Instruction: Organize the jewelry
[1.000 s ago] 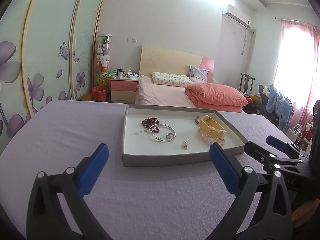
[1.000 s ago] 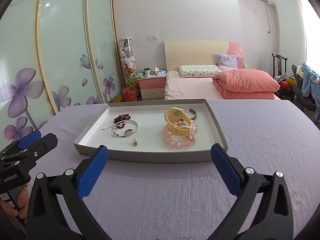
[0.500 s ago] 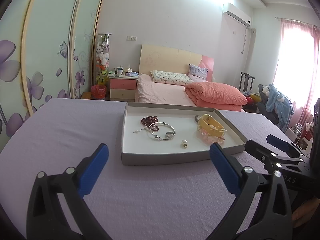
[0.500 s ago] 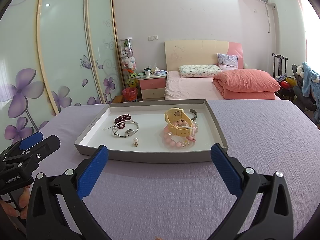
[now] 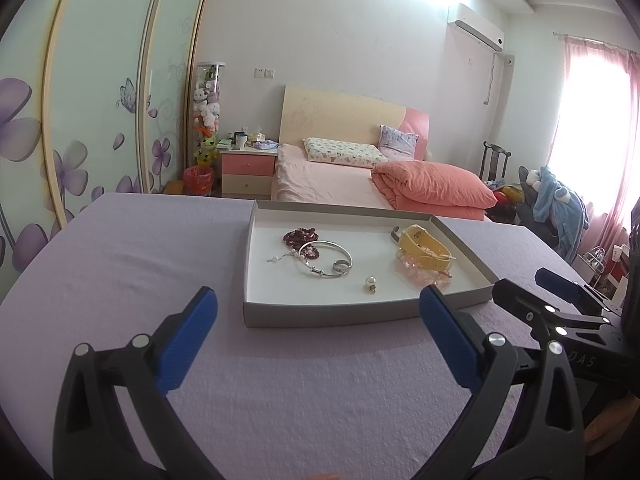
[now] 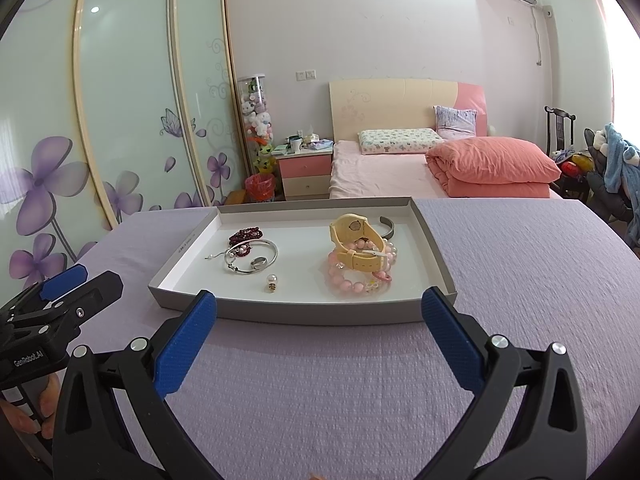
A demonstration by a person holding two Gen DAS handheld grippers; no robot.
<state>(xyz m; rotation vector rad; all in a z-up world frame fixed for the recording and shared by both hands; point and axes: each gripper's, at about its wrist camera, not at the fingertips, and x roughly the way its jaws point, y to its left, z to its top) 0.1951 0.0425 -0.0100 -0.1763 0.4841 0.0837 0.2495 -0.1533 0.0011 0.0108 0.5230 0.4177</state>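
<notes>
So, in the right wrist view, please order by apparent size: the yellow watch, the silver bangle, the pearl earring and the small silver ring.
1. Yellow watch
2. Silver bangle, slightly smaller in outline
3. Small silver ring and pearl earring: both tiny and look alike, so I cannot rank them.
All lie in the tray.

In the tray [image 6: 434, 256] on the table [image 6: 520, 320], the bangle [image 6: 252, 258] lies left of the watch [image 6: 358, 246].

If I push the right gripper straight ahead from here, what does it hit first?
Most likely the near wall of the tray, before any jewelry. The right gripper is open and empty; only bare purple cloth lies between. Its height over the cloth is unclear.
</notes>
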